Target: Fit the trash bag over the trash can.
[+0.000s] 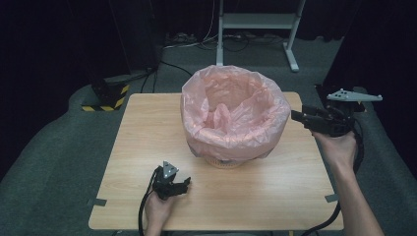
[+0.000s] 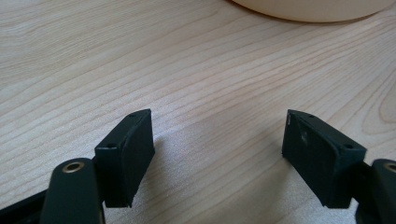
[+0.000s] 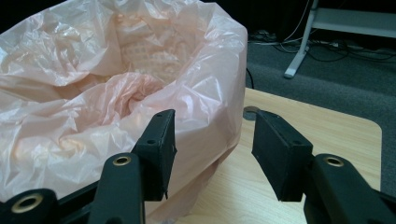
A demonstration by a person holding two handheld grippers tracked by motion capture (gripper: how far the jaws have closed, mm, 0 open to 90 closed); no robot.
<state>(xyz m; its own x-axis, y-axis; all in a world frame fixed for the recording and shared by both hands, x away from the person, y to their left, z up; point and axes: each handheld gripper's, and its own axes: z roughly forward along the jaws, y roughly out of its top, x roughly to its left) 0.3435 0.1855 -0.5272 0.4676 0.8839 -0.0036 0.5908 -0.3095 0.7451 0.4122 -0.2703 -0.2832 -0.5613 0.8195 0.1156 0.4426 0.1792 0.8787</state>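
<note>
Wood-grain table (image 1: 147, 147), crinkly pink bag (image 1: 231, 108), round bin (image 1: 223, 162)

Pink bag (image 1: 231, 110) hides the basket (image 1: 223, 162) (base peeks out); bin (image 2: 313, 8) cropped.

1. You are working in a lab or recording studio: black curtains (image 1: 59, 39) close off the back and sides.
2. Grey carpet (image 1: 44, 147), loose cables (image 1: 196, 42) and a white metal stand (image 1: 255, 22) (bare, institutional) surround your lone wooden counter (image 1: 147, 128).
</note>
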